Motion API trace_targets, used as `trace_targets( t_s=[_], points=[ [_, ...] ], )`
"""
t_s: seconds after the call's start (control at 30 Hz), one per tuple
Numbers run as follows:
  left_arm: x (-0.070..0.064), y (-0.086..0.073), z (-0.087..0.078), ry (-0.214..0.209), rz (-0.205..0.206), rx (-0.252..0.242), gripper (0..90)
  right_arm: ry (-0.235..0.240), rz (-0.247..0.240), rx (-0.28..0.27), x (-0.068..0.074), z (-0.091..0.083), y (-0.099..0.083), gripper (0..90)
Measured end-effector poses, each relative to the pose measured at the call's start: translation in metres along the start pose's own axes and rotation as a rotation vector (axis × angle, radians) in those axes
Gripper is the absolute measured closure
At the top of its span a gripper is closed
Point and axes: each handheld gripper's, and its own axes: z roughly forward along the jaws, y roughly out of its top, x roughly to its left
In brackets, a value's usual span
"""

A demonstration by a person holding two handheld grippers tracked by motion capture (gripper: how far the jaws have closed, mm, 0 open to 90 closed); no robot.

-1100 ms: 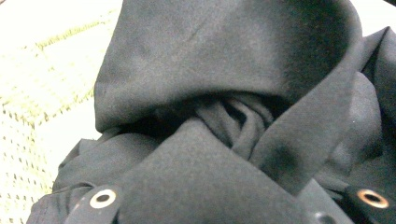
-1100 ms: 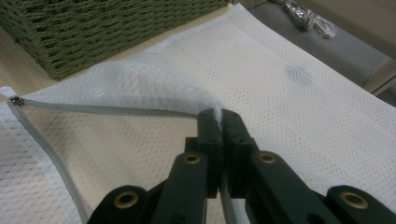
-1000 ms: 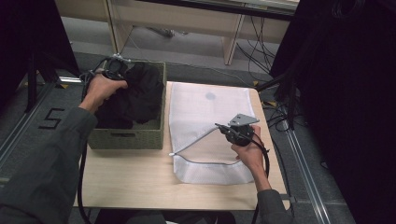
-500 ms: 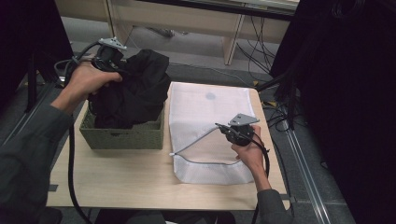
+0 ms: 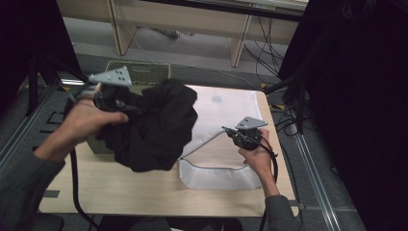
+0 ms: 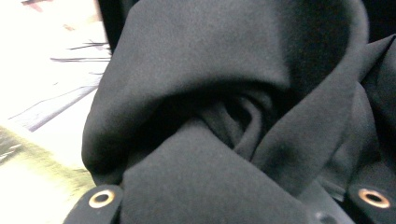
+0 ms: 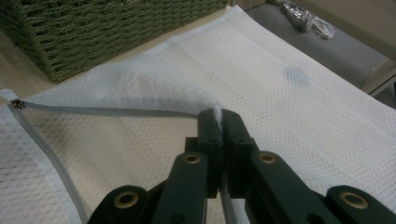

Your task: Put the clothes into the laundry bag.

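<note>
Between the right gripper's (image 7: 219, 121) clamped jaws, the mesh bag's (image 5: 226, 110) mouth lifts open; the left gripper (image 5: 113, 96), jaws buried in cloth, carries the black garment (image 5: 154, 125), not yet inside.

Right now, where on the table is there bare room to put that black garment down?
Bare wood runs along the near edge of the table, left of the mesh bag. The woven basket crowds the far left, and the right gripper holds the bag's edge up.

The high view is looking dim, its corners sinking into black. The left gripper view is blowing out white at its left edge, while the black cloth (image 6: 233, 116) is blurring close up.
</note>
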Motion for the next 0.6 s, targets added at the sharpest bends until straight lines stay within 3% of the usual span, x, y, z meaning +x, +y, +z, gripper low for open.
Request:
trace_targets(
  t_s=[0.2, 0.37, 0.43, 0.6],
  points=[
    [-0.038, -0.028, 0.056, -0.091, 0.040, 0.069, 76.9, 0.005, 0.011, -0.012, 0.001, -0.003, 0.003, 88.3],
    [-0.052, -0.047, 0.106, -0.102, 0.055, 0.106, 76.5, 0.012, 0.009, -0.021, 0.000, -0.006, 0.006, 88.3],
    [-0.055, -0.054, 0.126, -0.104, 0.039, 0.136, 76.6, 0.009, 0.015, -0.024, -0.001, -0.007, 0.006, 88.3],
    [-0.058, -0.067, 0.166, -0.078, 0.058, 0.200, 76.5, -0.005, 0.006, -0.035, -0.002, -0.008, 0.007, 88.3]
  ],
)
